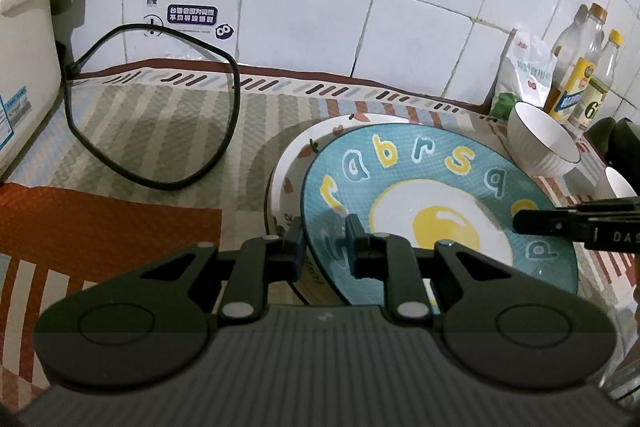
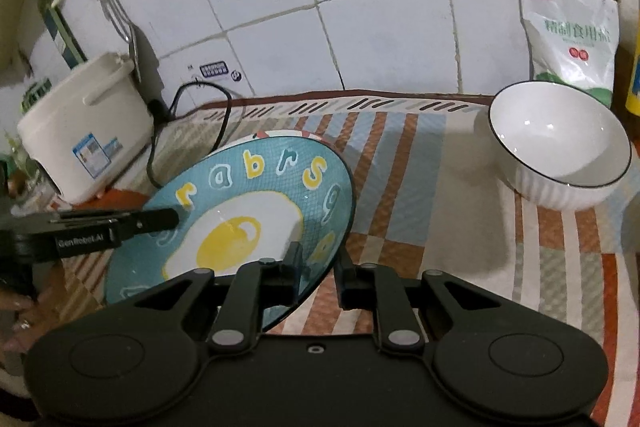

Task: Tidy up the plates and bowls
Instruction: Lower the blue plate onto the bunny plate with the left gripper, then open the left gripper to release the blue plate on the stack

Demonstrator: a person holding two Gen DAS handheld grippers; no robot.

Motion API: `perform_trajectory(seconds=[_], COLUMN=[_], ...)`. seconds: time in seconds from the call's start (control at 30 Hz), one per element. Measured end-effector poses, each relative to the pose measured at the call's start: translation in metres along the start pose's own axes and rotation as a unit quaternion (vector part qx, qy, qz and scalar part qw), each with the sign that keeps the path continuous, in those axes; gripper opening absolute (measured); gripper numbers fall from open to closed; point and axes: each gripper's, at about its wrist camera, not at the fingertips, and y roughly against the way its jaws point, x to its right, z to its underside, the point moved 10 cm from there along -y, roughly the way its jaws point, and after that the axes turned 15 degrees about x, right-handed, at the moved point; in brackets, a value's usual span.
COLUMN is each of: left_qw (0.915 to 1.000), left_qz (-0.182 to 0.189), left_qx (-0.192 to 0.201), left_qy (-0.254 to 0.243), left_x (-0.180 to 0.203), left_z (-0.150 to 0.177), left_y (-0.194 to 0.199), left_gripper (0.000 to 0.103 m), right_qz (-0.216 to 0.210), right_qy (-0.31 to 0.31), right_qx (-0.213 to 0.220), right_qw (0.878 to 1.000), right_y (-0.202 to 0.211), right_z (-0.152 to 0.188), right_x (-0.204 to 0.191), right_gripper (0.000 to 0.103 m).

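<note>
The left claw (image 1: 325, 247) pinches the near-left rim of the teal plate (image 1: 440, 195), one pad above the rim and one below it. The right claw (image 2: 318, 269) has its two pads on either side of the same plate's near-right rim, though whether they press on it cannot be told from the pictures. The teal plate, printed with a fried egg and coloured letters, sits tilted over a white plate with small fruit prints (image 1: 296, 155), which lies on the desk's patterned cloth (image 1: 160, 131). A white ribbed bowl with a dark rim (image 2: 560, 151) stands apart to the right, in front of a white bag (image 2: 568, 35) and oil bottles (image 1: 580, 67). At the left, a white rice cooker (image 2: 80, 131) stands by the tiled wall, its black cord (image 1: 152, 107) looping over the cloth.
</note>
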Motion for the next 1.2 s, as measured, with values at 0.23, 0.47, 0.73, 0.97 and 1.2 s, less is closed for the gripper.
perform_trajectory(seconds=[0.23,0.47,0.73,0.97,1.2], left_qw=[0.9997,0.9981,0.9967,0.9969,0.9970], left_qz=[-0.013,-0.012,-0.022,-0.026,-0.035], left_qx=[-0.018,-0.059,-0.075,-0.072,-0.069], left_qy=[-0.011,0.015,0.022,0.020,0.001], left_x=[0.004,0.001,0.001,0.001,0.002], left_z=[0.000,-0.002,-0.003,-0.004,-0.005], left_y=[-0.003,-0.010,-0.013,-0.012,-0.009], left_gripper=[0.021,0.021,0.021,0.021,0.021], right_qz=[0.018,0.010,0.022,0.022,-0.002], right_qy=[0.059,0.099,0.113,0.105,-0.002], right_qx=[-0.033,-0.104,-0.145,-0.138,-0.087], right_qw=[0.998,0.990,0.983,0.985,0.996], right_y=[-0.005,-0.012,-0.013,-0.003,0.001], right_z=[-0.005,-0.004,-0.005,-0.003,0.000], right_x=[-0.006,-0.011,-0.011,-0.011,-0.004], right_gripper=[0.033,0.041,0.054,0.060,0.026])
